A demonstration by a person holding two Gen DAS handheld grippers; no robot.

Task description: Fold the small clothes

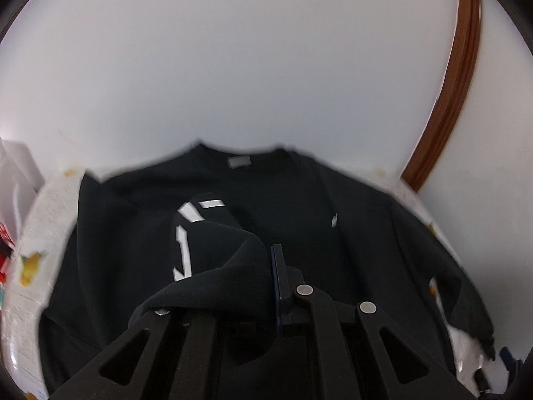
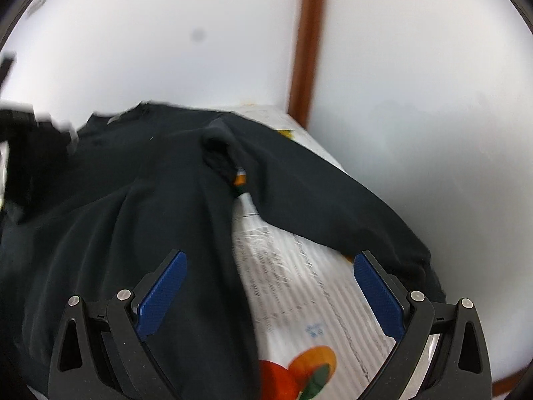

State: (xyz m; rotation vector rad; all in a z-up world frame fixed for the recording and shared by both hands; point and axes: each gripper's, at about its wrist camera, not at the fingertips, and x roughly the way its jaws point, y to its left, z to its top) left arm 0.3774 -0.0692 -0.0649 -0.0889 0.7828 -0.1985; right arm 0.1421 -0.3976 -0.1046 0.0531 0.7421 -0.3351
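Observation:
A black sweatshirt lies spread on a white printed table cover, its neck and grey label at the far side. My left gripper is shut on a fold of the black fabric, which drapes over the fingers and shows white printed marks. In the right wrist view the sweatshirt covers the left half, and one sleeve runs to the right. My right gripper is open and empty, blue pads wide apart, above the cover between body and sleeve.
A white wall rises just behind the table. A brown wooden strip runs up it on the right, and it also shows in the right wrist view. The cover carries an orange fruit print. White and coloured clutter sits at the far left.

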